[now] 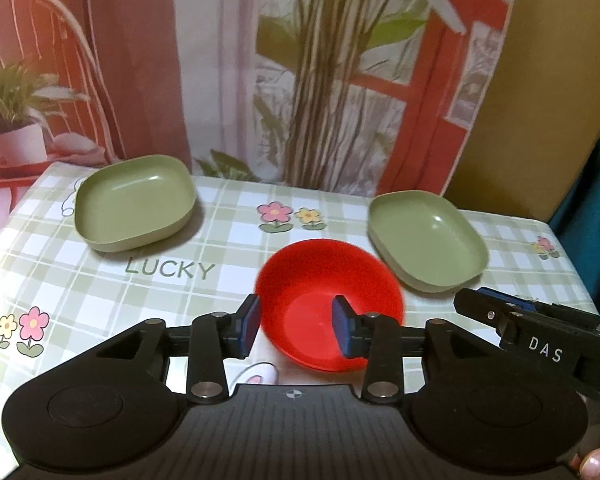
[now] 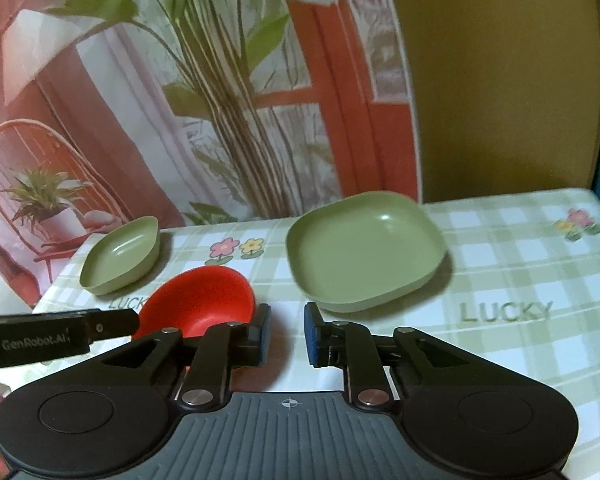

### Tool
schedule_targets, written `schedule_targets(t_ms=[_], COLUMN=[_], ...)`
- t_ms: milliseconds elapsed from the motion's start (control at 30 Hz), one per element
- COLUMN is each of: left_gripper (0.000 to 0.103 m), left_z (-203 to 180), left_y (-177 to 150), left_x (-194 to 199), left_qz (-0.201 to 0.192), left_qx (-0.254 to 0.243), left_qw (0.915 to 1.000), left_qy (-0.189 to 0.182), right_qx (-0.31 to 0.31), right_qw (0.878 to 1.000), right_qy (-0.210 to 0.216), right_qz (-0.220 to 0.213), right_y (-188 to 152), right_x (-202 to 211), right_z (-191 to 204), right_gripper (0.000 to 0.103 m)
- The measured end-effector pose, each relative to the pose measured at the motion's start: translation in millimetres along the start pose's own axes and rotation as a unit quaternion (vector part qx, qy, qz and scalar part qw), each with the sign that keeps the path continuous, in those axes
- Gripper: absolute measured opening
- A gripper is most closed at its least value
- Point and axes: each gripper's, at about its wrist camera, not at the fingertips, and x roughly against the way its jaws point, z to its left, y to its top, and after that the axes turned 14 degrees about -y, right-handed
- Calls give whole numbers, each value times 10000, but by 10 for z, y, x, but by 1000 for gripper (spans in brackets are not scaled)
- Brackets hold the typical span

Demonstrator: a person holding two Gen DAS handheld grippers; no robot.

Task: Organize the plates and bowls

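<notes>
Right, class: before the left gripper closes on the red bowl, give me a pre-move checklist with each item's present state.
1. Left gripper open: ok.
2. Its fingers straddle the red bowl rim: ok, one pad outside, one inside.
3. Red bowl empty: ok.
4. Right gripper open, holding nothing: ok.
5. Both green plates, the left green plate and the right green plate, empty: ok.
6. Red bowl resting on the tablecloth or lifted: cannot tell.

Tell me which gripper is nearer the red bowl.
Left. The left gripper is open with its fingers straddling the red bowl's near rim. The right gripper, also open, sits just to the bowl's right, holding nothing.
</notes>
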Motion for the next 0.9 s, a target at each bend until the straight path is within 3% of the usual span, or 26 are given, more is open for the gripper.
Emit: schedule_targets(t_ms=[267,467,900], left_gripper=[43,44,49], left_z=[-450,-938,-1876], left_y=[-11,-90,-416], left_x=[90,30,-278], left_qz=[-198,-163,222], left_qx=[-244,-538,-1094], left_qw=[9992,9967,9839], left_qy=[-227,-582,-1394], right_qx=[58,30,-552], right_qw=[9986,9930,9790], right_qy=[-309,-820,-1806], right_qz=[-435,-846,-767], right_y=[30,-15,-448], right_x=[362,651,899], right_z=[-467,-957,-2012], right_gripper=[20,20,20])
